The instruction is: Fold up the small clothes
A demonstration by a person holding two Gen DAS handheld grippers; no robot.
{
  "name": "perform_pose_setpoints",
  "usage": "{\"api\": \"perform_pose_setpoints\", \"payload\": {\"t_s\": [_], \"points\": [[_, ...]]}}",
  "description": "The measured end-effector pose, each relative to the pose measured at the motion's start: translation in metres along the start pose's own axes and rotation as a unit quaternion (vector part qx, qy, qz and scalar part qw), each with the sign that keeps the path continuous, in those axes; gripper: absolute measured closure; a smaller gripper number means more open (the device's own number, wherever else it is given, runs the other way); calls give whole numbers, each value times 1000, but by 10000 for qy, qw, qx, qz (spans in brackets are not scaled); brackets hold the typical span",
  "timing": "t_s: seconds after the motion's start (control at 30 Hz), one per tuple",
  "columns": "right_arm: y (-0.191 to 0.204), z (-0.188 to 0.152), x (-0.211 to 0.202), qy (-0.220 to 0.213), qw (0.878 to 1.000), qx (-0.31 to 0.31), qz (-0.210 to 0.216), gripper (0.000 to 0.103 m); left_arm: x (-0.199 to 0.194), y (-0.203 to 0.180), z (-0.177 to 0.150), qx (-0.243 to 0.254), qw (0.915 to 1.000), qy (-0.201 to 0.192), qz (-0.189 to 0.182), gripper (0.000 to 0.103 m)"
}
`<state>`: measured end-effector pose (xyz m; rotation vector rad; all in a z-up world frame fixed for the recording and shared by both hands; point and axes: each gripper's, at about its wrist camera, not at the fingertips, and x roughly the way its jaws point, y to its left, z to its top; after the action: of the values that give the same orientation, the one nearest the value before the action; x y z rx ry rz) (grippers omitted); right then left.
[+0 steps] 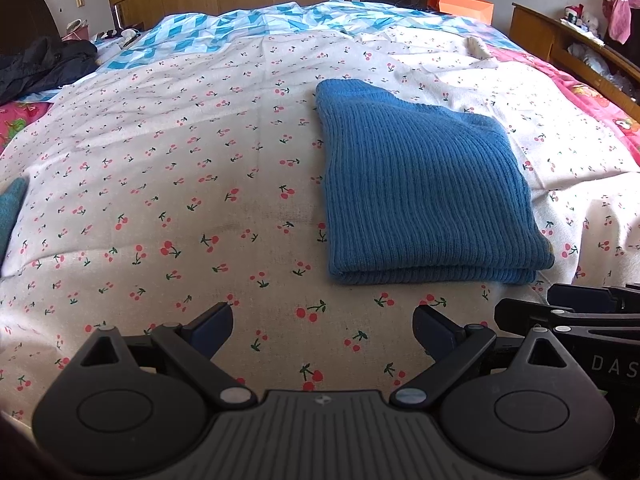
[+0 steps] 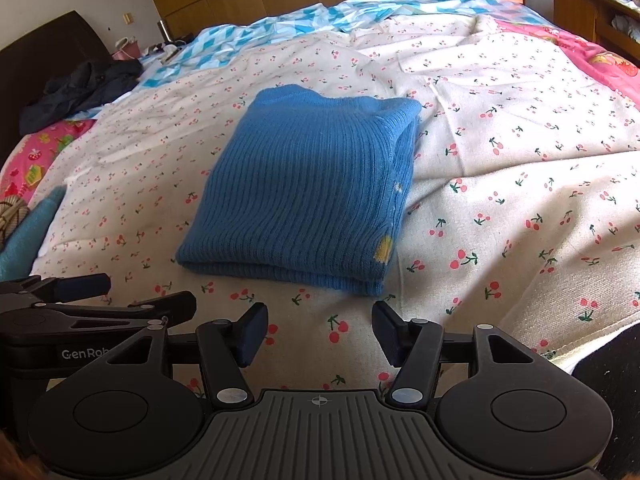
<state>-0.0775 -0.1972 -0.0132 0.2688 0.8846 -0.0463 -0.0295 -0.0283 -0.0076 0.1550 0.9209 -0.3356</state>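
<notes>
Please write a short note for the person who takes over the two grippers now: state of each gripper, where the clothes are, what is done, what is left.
Left gripper: open, empty, above the cherry-print sheet.
Right gripper: open, empty, just short of the blue knitted garment.
Blue garment: lies folded into a compact rectangle on the sheet, touched by neither gripper.
Teal cloth: at the left edge of the bed, only partly visible; state unclear.
Left: probably check the teal cloth and fold it if needed.

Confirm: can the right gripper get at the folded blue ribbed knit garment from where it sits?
Probably yes. The right gripper is open and empty, and the folded blue ribbed knit garment lies just ahead of its fingertips on the cherry-print sheet. Only bare sheet lies between them; the left gripper sits off to the side.
</notes>
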Motion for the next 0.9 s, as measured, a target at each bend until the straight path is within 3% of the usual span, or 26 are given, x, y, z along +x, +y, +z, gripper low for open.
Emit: {"api": "perform_pose_setpoints", "payload": {"t_s": [0.9], "points": [[-2,0,0,37,10000,72,-18,45,2,-5,3,102,9999,64,58,3]]}}
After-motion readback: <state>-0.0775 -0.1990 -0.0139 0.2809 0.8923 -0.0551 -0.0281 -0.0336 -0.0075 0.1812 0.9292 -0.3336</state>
